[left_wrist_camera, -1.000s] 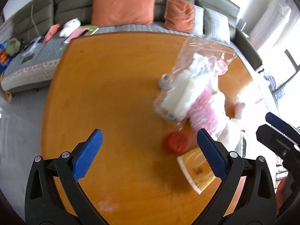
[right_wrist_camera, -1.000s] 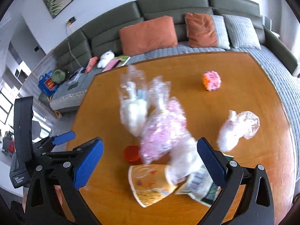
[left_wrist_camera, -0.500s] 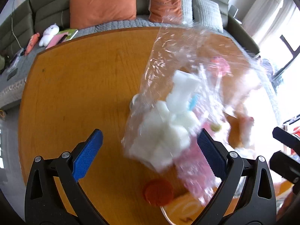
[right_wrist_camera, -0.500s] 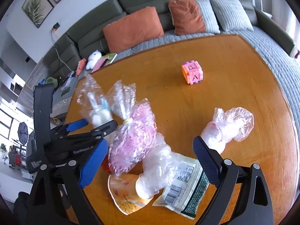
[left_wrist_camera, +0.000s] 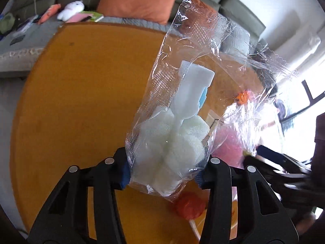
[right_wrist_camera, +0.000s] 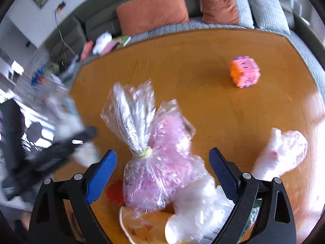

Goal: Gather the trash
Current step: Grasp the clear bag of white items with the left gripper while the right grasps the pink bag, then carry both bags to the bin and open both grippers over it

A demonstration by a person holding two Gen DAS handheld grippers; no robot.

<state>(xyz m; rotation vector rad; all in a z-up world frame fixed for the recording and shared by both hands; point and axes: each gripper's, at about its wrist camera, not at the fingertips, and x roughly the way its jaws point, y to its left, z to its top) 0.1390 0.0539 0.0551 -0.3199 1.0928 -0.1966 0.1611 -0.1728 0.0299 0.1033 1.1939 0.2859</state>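
Note:
A clear bag of white foam pieces (left_wrist_camera: 168, 142) stands up between the blue pads of my left gripper (left_wrist_camera: 161, 172). Its jaws are closing and both pads press the bag's sides. In the right wrist view that gripper is a dark blur (right_wrist_camera: 71, 148) at the left. My right gripper (right_wrist_camera: 162, 156) hangs over a tied bag of pink shreds (right_wrist_camera: 158, 166). Its jaws are closing slightly, with the bag between them and clear of the pads. Around this bag lie a red cap (right_wrist_camera: 115, 191), a paper cup (right_wrist_camera: 142, 223) on its side and a white plastic wad (right_wrist_camera: 195, 209).
All of it sits on an orange wooden table (right_wrist_camera: 203, 61). Another crumpled clear bag (right_wrist_camera: 280, 154) lies at the right and a pink-and-orange cube (right_wrist_camera: 244, 74) farther back. A green sofa with orange cushions (right_wrist_camera: 152, 10) runs behind the table.
My left gripper came down around the clear foam bag and its jaws went from wide to pressing on it. My right gripper sank toward the pink bag and its jaws narrowed a little.

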